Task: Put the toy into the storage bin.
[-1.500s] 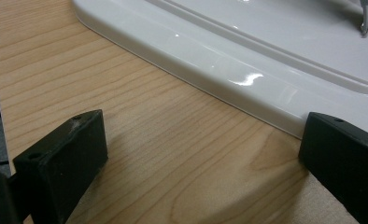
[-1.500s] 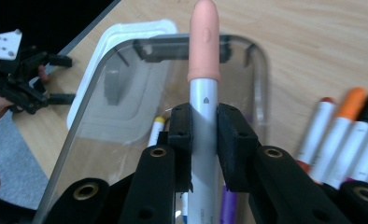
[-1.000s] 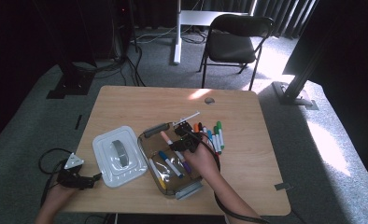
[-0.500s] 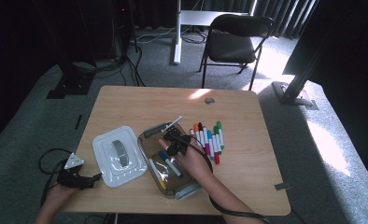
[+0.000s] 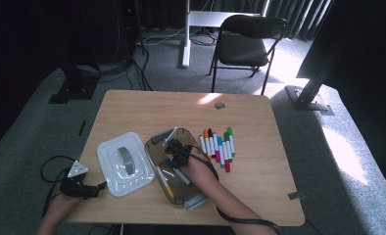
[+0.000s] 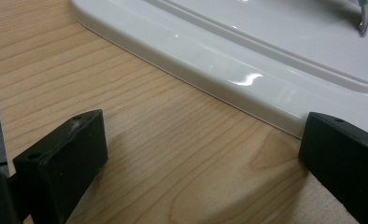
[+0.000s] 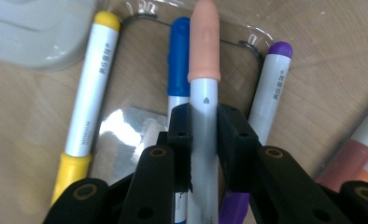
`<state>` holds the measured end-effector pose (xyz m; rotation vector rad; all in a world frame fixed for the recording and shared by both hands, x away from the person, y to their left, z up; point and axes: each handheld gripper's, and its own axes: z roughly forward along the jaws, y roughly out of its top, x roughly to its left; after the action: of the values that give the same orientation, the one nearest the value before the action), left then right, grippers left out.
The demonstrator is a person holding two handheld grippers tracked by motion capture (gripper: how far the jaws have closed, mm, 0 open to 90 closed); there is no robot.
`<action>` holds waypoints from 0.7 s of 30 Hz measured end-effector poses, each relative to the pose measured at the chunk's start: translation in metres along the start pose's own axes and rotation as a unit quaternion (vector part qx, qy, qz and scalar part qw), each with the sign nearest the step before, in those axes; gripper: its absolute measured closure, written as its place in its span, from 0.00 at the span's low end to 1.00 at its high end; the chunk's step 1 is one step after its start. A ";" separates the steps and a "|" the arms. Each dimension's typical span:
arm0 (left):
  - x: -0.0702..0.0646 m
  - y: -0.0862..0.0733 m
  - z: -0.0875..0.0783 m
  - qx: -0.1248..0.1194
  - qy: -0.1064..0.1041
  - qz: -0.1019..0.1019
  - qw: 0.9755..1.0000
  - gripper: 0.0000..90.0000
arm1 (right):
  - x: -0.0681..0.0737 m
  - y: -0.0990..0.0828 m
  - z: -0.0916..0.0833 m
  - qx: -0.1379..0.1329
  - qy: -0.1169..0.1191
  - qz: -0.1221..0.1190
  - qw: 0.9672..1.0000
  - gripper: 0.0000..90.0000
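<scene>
Peach-capped and grey-barrelled, the marker (image 7: 204, 70) sat clamped in my right gripper (image 7: 203, 122), the jaws pressed on the barrel just below the cap. It hung over the clear plastic box (image 5: 154, 147), cap toward 12 o'clock in the right gripper view. A yellow marker (image 7: 86, 88) lay at 10 o'clock, a blue marker (image 7: 178, 60) just beside at 11 o'clock, and a purple marker (image 7: 270, 88) at 2 o'clock.

I judged the marker light, stiff and smooth, so it could slide lengthwise or pivot under a loose hold. I rated the straight barrel near mid-length the best place to grip, not the tapered cap, which might pull off.

My left gripper (image 6: 196, 154) rested on the wooden table (image 6: 79, 70), its jaws apart and empty, beside the rim of the white lid (image 6: 266, 56). More markers (image 5: 218, 144) lay in a row on the table at 3 o'clock from the box.
</scene>
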<state>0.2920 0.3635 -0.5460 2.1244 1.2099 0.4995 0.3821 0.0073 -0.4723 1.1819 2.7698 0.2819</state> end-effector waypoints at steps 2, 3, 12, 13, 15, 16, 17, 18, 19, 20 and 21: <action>0.000 0.000 0.000 0.000 -0.001 0.000 1.000 0.02 | 0.000 0.000 0.002 0.007 0.003 -0.003 1.000 0.84; 0.000 0.000 0.000 0.000 -0.001 0.000 1.000 0.02 | 0.000 0.000 0.002 0.008 0.001 -0.005 1.000 0.83; 0.000 0.000 0.000 0.000 -0.001 0.000 1.000 0.02 | 0.003 -0.007 -0.015 -0.034 0.024 -0.008 0.999 0.79; 0.000 0.000 0.000 0.000 -0.001 0.000 1.000 0.02 | 0.001 -0.009 -0.020 -0.042 0.031 -0.003 0.999 0.79; 0.000 0.000 0.000 -0.001 -0.001 -0.001 1.000 0.02 | -0.004 -0.012 -0.029 -0.060 0.043 0.001 0.997 0.77; 0.000 0.000 0.000 -0.001 0.000 0.000 1.000 0.02 | -0.007 -0.015 -0.035 -0.072 0.052 0.006 0.996 0.77; 0.000 0.000 0.000 0.000 0.000 0.000 1.000 0.02 | -0.009 -0.017 -0.039 -0.080 0.056 0.009 0.995 0.77; 0.000 0.000 0.000 0.000 0.000 0.001 1.000 0.02 | -0.012 -0.019 -0.044 -0.088 0.058 0.012 0.994 0.77; 0.000 0.000 0.000 0.000 0.000 0.002 1.000 0.02 | -0.016 -0.021 -0.048 -0.095 0.062 0.012 0.993 0.76; 0.000 0.000 0.000 0.000 0.000 0.001 1.000 0.02 | -0.019 -0.024 -0.053 -0.103 0.067 0.019 0.992 0.76; 0.000 0.000 0.000 -0.001 0.000 0.000 1.000 0.02 | -0.023 -0.027 -0.057 -0.111 0.069 0.022 0.991 0.75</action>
<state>0.2920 0.3634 -0.5461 2.1226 1.2086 0.5005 0.3688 -0.0341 -0.4220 1.2106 2.7363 0.6807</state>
